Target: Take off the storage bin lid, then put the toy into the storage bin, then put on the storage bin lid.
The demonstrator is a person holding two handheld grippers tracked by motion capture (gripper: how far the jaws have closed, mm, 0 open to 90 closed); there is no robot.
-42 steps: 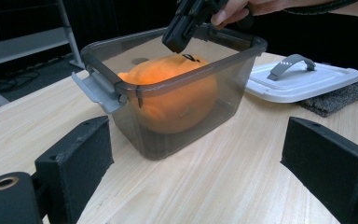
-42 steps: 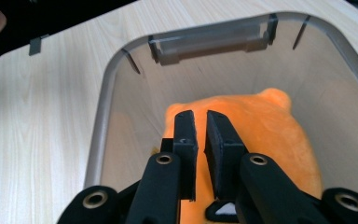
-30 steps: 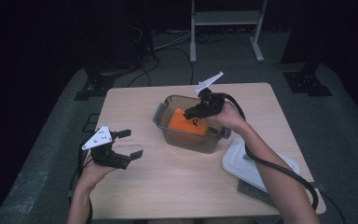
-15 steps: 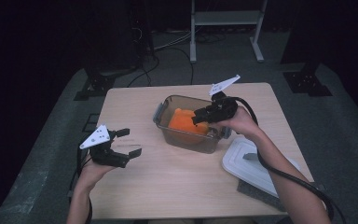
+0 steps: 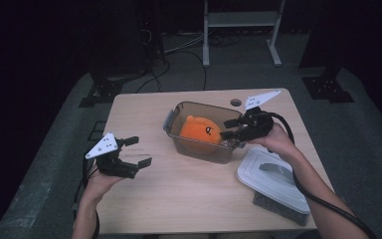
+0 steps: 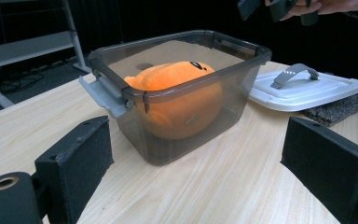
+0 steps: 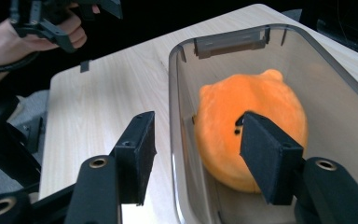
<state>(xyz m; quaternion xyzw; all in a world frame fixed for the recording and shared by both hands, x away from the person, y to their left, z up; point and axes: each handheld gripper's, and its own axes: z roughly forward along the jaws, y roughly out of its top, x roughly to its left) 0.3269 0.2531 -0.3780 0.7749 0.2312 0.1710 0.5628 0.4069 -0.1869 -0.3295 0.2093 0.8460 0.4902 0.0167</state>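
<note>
A round, fuzzy orange plush toy [image 5: 200, 132] sits inside the smoky translucent plastic bin [image 5: 179, 141] mid-table. The right gripper [image 5: 231, 128] hovers over the bin's rim, jaws apart and empty. The left gripper [image 5: 137, 152] gapes wide, empty, well apart.

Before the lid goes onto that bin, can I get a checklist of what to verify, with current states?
1. Orange plush fully inside the bin, below the rim: ok.
2. Right claw clear of the bin: not ok; it is open and straddles the bin's wall, one jaw inside by the plush.
3. Right claw empty: ok, nothing held.
4. Lid reachable: ok; it lies handle-up on the table, partly on a grey pad.
5. Left claw free: ok, open and apart from the bin.
6. Bin latches undamaged: cannot tell.
</note>
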